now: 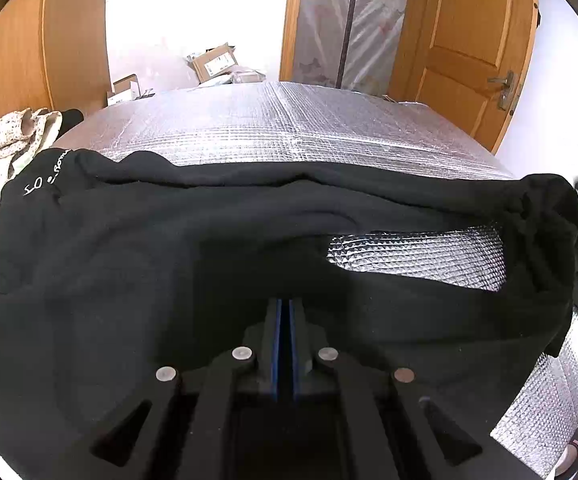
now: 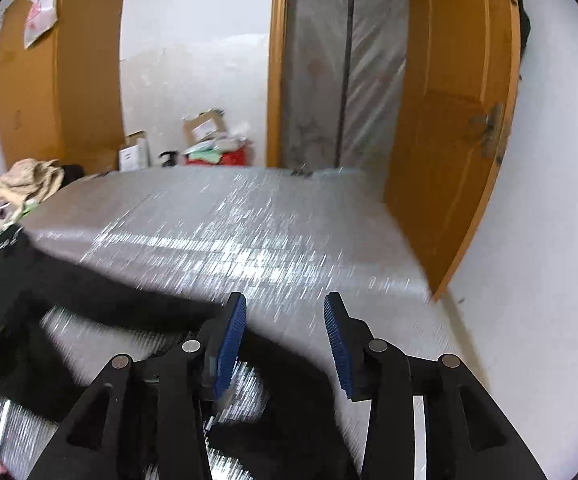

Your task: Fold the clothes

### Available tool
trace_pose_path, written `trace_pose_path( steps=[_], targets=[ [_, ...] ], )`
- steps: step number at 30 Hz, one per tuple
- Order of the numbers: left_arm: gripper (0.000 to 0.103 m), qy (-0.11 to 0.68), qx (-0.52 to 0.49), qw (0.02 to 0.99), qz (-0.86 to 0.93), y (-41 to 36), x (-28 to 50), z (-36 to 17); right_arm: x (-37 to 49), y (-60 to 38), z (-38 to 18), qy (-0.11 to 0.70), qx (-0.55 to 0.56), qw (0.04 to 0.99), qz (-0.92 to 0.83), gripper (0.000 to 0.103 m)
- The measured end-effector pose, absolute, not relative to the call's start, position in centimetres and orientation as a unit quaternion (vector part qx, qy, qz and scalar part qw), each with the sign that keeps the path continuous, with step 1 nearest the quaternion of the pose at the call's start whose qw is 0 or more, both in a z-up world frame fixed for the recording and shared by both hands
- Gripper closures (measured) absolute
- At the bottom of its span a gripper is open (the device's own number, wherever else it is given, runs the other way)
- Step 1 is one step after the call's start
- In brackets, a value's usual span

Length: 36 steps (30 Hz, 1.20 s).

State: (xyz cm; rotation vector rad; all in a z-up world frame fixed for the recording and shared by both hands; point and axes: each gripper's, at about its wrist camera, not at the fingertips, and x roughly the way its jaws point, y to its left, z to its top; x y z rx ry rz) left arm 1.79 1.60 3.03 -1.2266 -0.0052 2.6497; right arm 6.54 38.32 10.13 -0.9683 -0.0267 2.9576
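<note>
Black garment (image 1: 193, 248) lies spread across the near half of the silver mat (image 1: 289, 128), a gap of mat showing between two layers on the right. Left gripper (image 1: 285, 308) is clenched over the near cloth, apparently pinching it; right gripper (image 2: 285, 308) hangs released, blurred, above the garment's right end. Judgement: keep the pinched layer taut and carry it level, so the fold lands without wrinkles.

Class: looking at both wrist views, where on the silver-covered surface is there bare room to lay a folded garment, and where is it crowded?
Bare: the silver quilted foil cover beyond the black garment, toward the wooden door. Crowded: the left edge, with the cream floral cloth pile.
</note>
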Motion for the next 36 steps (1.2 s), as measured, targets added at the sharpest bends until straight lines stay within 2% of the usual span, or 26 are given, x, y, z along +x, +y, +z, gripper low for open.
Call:
trace_pose_path(
  steps=[4,9,11,12,13,20,24,36],
  targets=[
    [0.1,-0.005,-0.418,0.113,0.901,1.4,1.7,3.1,9.9,39.1,7.7,0.017,-0.327,0.033,0.944,0.05],
    [0.099,0.0,-0.418,0.11,0.902,1.6,1.7,3.1,10.0,41.3,4.0,0.065,-0.383,0.051,0.92,0.052],
    [0.099,0.0,-0.418,0.11,0.902,1.5,1.7,3.1,9.9,41.8,4.1,0.075,-0.382,0.039,0.92,0.074],
    [0.099,-0.001,-0.418,0.111,0.902,1.4,1.7,3.1,9.7,41.9,4.8,0.068,-0.376,0.037,0.923,0.091],
    [0.099,-0.001,-0.418,0.111,0.902,1.4,1.7,3.1,9.4,42.0,5.6,0.058,-0.368,0.038,0.927,0.093],
    [0.099,0.001,-0.418,0.111,0.902,1.4,1.7,3.1,4.4,43.3,12.5,-0.046,-0.33,0.055,0.941,0.093],
    [0.099,0.002,-0.418,0.11,0.902,1.3,1.6,3.2,-1.7,44.2,13.4,-0.083,-0.348,0.067,0.931,0.091],
    [0.099,0.004,-0.418,0.109,0.902,1.6,1.8,3.1,-5.7,47.5,12.7,-0.046,-0.362,0.107,0.925,0.09]
  ],
)
